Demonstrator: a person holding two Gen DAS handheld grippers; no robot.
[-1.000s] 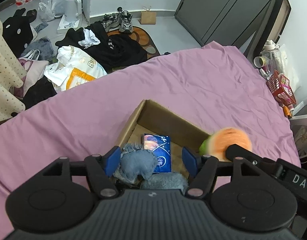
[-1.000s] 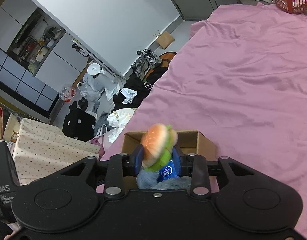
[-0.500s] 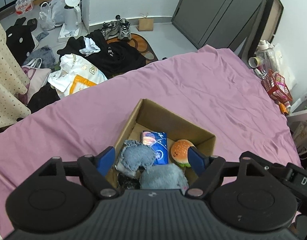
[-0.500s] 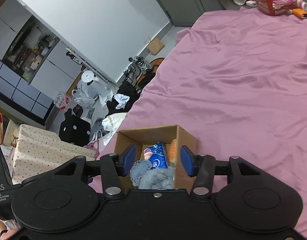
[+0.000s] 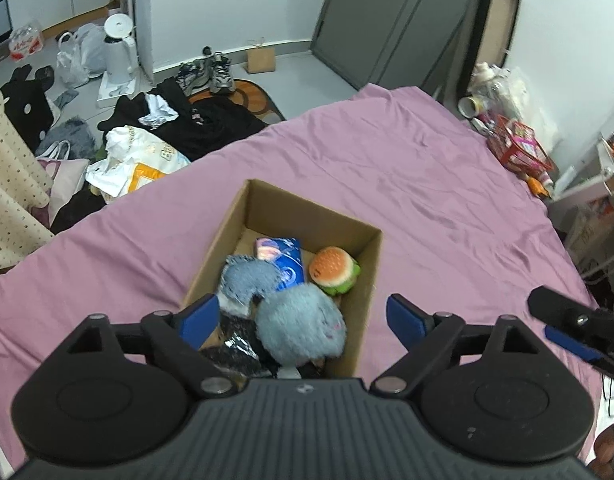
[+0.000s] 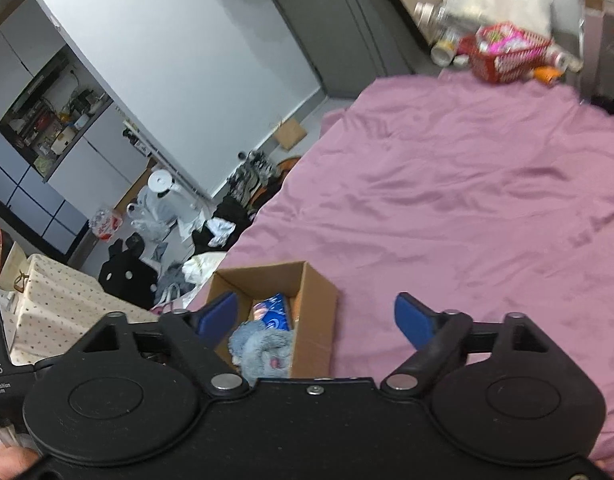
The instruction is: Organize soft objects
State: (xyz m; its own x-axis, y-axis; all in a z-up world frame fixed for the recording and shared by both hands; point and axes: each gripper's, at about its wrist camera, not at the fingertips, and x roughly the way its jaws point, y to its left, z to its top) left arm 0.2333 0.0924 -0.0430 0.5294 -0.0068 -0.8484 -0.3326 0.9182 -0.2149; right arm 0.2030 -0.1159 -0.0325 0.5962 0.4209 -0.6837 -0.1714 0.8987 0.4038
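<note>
Reading "DAS" and "Data Acquisition System" is possible on the left gripper's body at the left edge of the right wrist view; the blue pack (image 5: pixel 285 258) in the box (image 5: pixel 307 216) bears print too small to read. The cardboard box sits on the purple sheet (image 5: pixel 427 184), holding a burger plush (image 5: pixel 334 270) at its right wall, a denim-blue soft piece (image 5: pixel 249 278), a fluffy grey-blue plush (image 5: pixel 301 326) and something dark, perhaps cloth. Left gripper (image 5: pixel 303 314) hangs over the box with fingers spread wide, gripping nothing. Right gripper (image 6: pixel 317 318) likewise gapes empty beside the box.
</note>
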